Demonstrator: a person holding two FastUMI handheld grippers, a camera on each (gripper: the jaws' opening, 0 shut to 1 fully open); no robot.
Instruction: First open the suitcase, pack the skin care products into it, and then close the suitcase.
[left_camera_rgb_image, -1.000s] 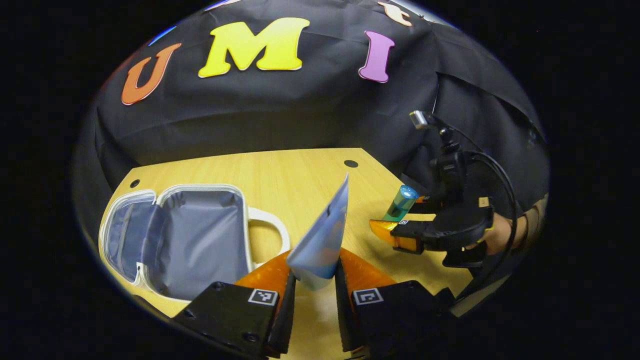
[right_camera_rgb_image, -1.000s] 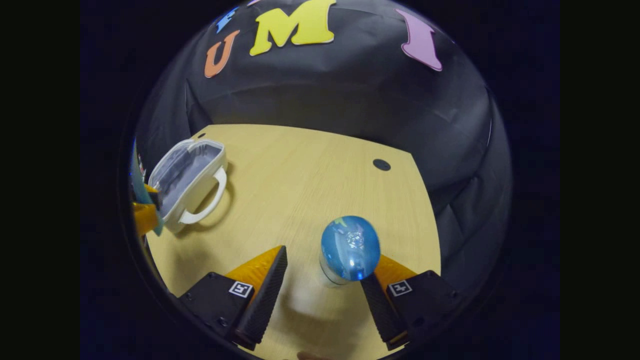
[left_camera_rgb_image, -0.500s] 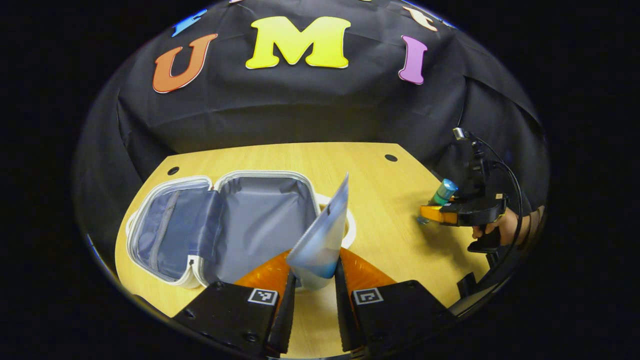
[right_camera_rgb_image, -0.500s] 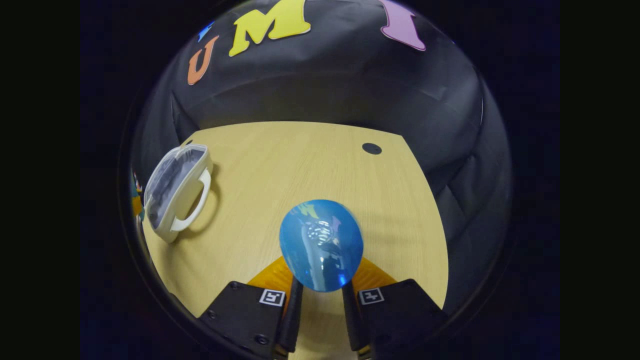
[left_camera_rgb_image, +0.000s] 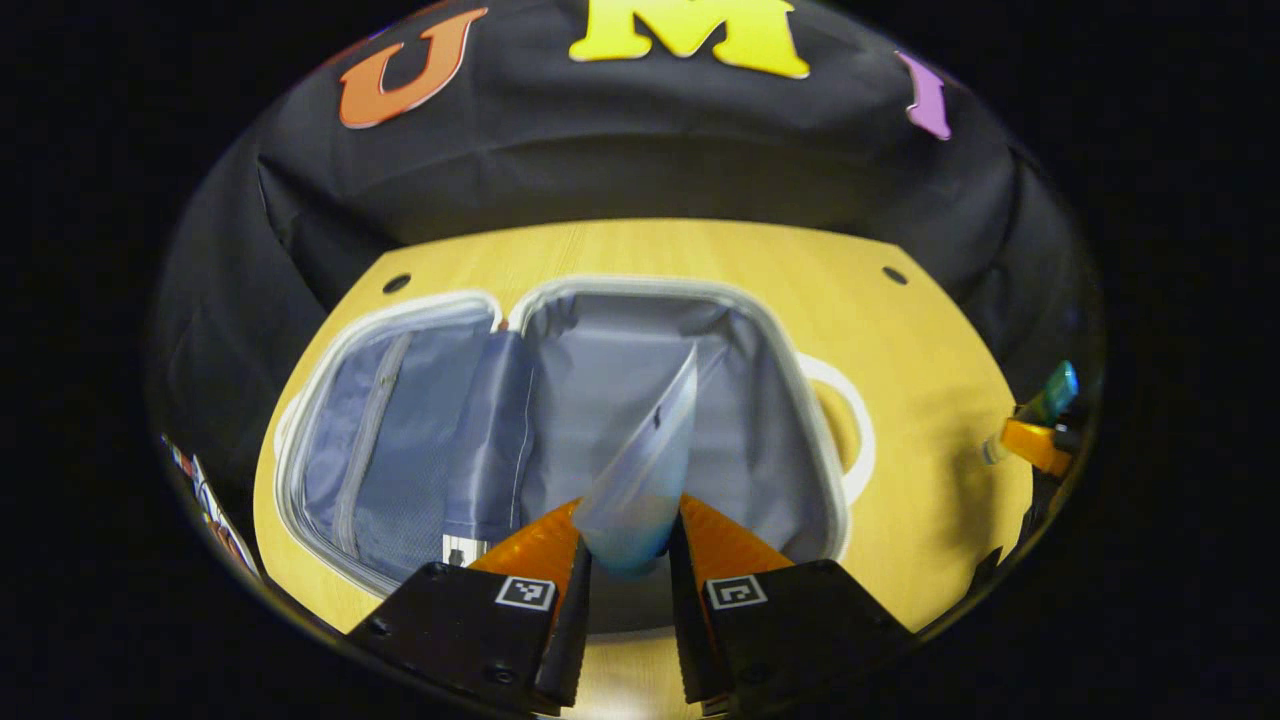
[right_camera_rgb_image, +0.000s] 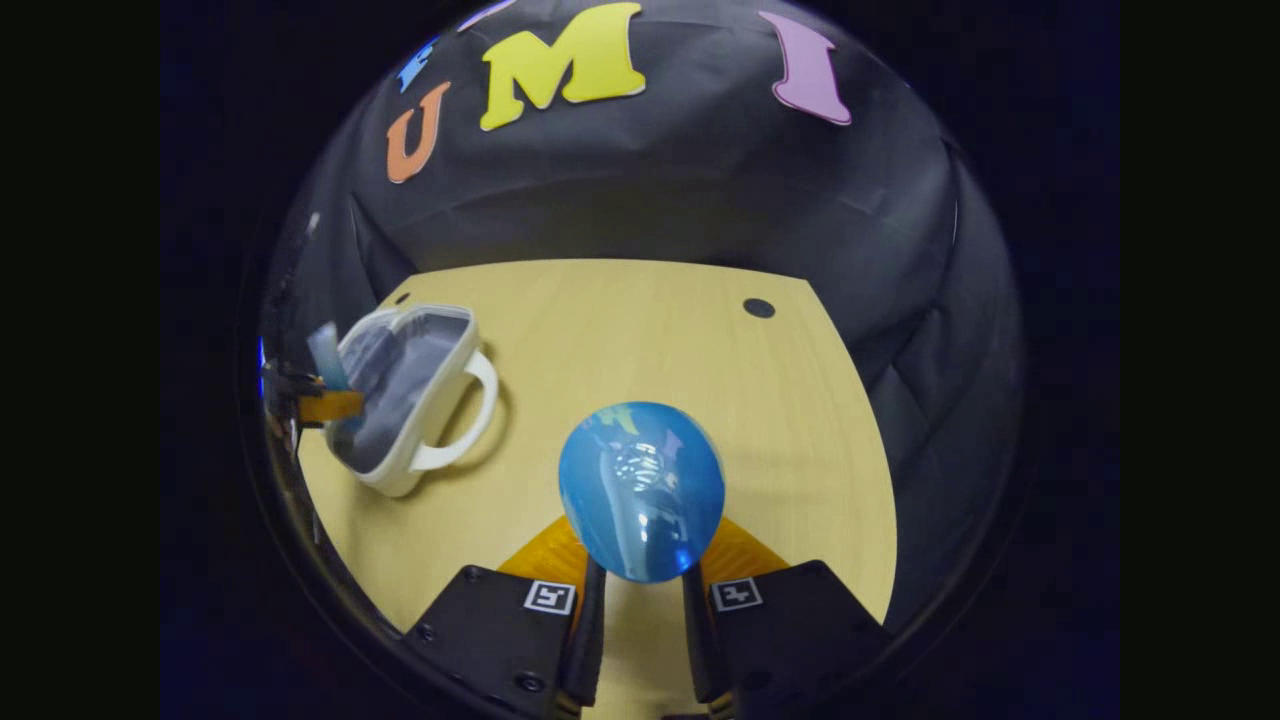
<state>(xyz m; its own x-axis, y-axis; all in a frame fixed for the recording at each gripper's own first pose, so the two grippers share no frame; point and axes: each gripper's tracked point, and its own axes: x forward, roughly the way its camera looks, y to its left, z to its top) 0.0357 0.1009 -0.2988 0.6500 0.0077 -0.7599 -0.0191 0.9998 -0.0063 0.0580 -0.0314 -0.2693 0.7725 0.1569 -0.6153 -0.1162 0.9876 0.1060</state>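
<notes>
Your left claw (left_camera_rgb_image: 625, 560) is clenched on the lower end of a flat blue-and-white sachet (left_camera_rgb_image: 645, 465), and it hangs over the right half of the open suitcase (left_camera_rgb_image: 560, 420). The suitcase lies flat on the wooden worktop (left_camera_rgb_image: 920, 330), with both grey-lined halves spread and the white handle (left_camera_rgb_image: 850, 430) pointing to the right in the left gripper view.

Your right claw (right_camera_rgb_image: 636, 585) is clenched on a bottle with a round blue cap (right_camera_rgb_image: 641, 490). It is above the bare worktop (right_camera_rgb_image: 640, 330), well apart from the suitcase (right_camera_rgb_image: 410, 395), which sits at the left in the right gripper view.

What could go wrong, in my judgement:
- The sachet is thin and stands tilted in the claw. If you let it go from high, it may land on the rim or lean on the wall, and later it could be pinched in the zipper.
- The blue cap looks smooth and rounded. If the grip is on the cap and not on the body, the bottle may slip or twist during the carry.
- Both claws must go to one small case. If the right one arrives while the left is inside, they may knock each other or push the light case along the worktop.
</notes>
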